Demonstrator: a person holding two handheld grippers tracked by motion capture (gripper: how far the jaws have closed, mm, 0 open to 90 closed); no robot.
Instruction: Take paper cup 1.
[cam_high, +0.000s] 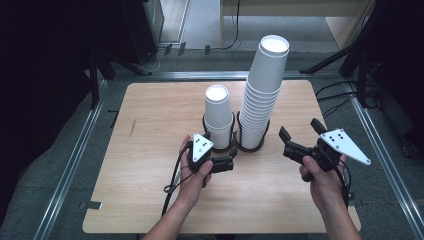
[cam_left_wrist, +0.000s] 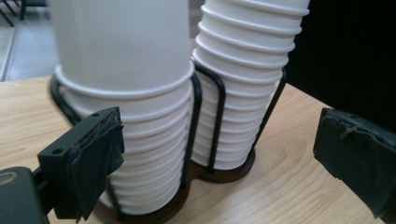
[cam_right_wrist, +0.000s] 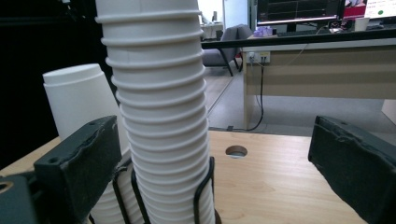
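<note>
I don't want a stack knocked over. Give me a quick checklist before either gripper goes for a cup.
1. Left gripper open, nothing between its jaws: ok.
2. Right gripper open and empty: ok.
3. Short stack seated upright in the wire holder: ok.
4. Tall stack straight: not ok, it leans.
5. Left gripper clear of the holder: cannot tell, it sits very close.
6. Top cup loose enough to lift alone: cannot tell.
</note>
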